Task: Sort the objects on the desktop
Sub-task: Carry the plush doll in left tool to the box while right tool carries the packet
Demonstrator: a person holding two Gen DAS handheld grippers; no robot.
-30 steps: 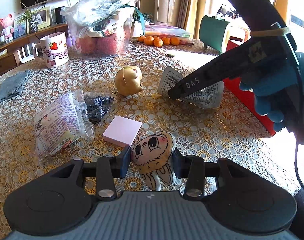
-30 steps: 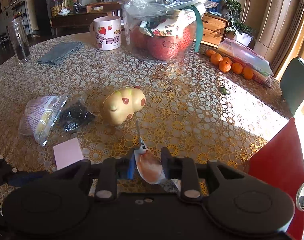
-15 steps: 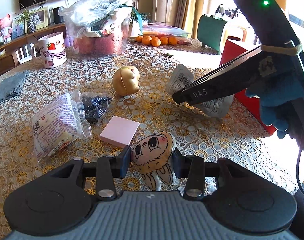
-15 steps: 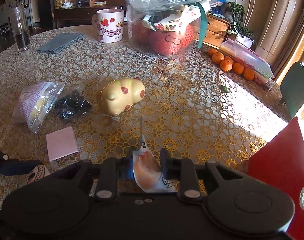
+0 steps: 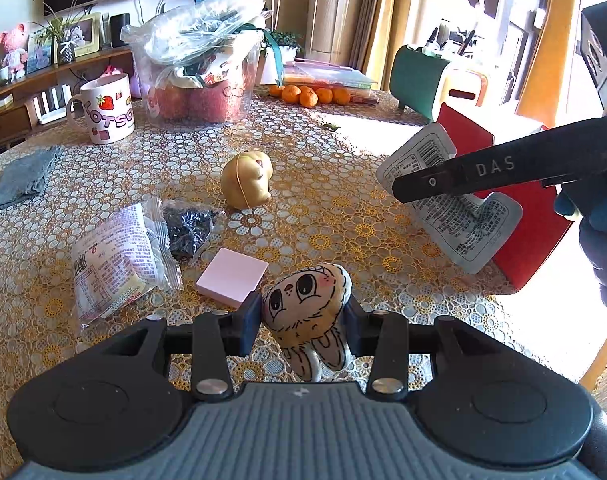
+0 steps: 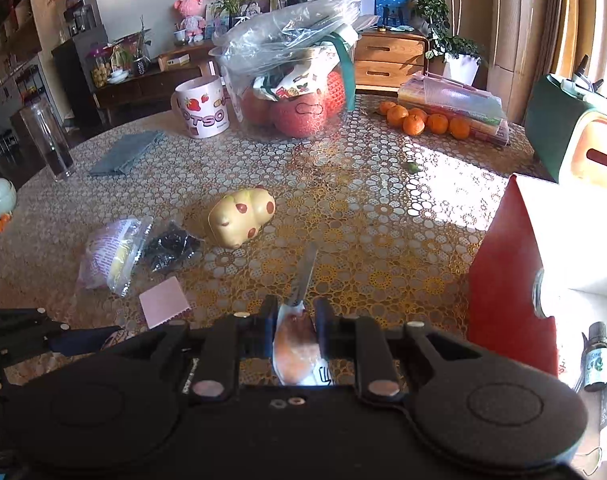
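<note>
On a lace-covered table (image 5: 343, 208): left gripper (image 5: 301, 316) clamped on a plush toy (image 5: 307, 308) with a cartoon face, held just above the cloth beside a pink pad (image 5: 232, 277). Right gripper (image 6: 294, 322) closed on a silver snack pouch (image 5: 451, 200), lifted clear of the table in front of a red box (image 6: 507, 280). Lying loose near the middle: a yellow pig toy (image 5: 247, 179), a clear wrapped snack (image 5: 111, 256) and a small dark packet (image 5: 187, 228) touching it. Farther back: 1 strawberry mug (image 5: 105, 110) and a bag of fruit (image 5: 199, 68).
</note>
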